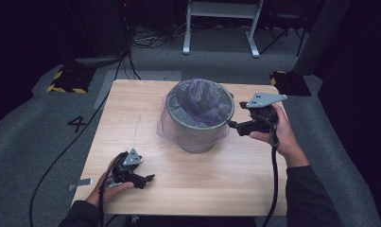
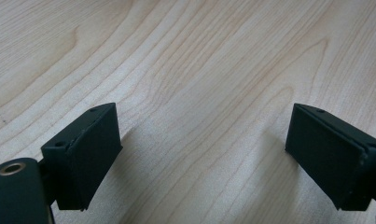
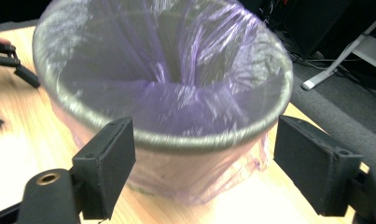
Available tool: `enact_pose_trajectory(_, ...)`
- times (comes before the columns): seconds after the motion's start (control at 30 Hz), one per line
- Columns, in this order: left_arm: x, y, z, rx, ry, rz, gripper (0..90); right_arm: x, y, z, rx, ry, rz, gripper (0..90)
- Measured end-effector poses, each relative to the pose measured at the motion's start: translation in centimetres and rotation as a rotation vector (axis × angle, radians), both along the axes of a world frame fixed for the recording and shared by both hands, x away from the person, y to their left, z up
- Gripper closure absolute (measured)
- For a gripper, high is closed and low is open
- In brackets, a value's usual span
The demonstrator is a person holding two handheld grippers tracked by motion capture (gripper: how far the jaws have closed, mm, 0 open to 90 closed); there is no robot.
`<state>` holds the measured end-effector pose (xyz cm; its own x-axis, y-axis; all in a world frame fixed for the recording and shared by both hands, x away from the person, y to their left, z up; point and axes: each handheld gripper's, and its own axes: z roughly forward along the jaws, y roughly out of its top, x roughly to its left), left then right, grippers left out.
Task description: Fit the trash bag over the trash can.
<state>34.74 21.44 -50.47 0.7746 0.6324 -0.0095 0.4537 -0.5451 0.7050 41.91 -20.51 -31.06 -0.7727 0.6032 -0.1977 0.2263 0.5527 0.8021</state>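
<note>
While my right gripper [image 3: 202,158] holds its fingers apart at the rim of the bin [image 1: 197,127] mid-worktop [image 1: 131,113], left gripper [image 1: 148,178] idles open. Risk: purple liner [image 3: 176,93] (thin, loose) slipping off if pinched carelessly.

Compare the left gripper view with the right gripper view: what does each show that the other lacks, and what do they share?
The left gripper view has bare wood grain between the left gripper's open fingers, nothing held. The right gripper view has the bin with its purple bag liner beyond the right gripper's open fingers, plus floor at the right. Both show the wooden table and two spread black fingers.
</note>
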Motion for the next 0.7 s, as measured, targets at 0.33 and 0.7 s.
enact_pose_trajectory(0.33, 0.0, 0.0, 0.0, 0.000, 0.000, 0.000, 9.9, -1.9, -0.7, -1.6, -0.041, -0.019, 0.002, 20.7)
enact_pose_trajectory(0.7, 0.0, 0.0, 0.0, -0.001, 0.000, 0.000, 9.9, -2.2, -1.8, -5.0, -0.072, 0.022, -0.021, 20.6)
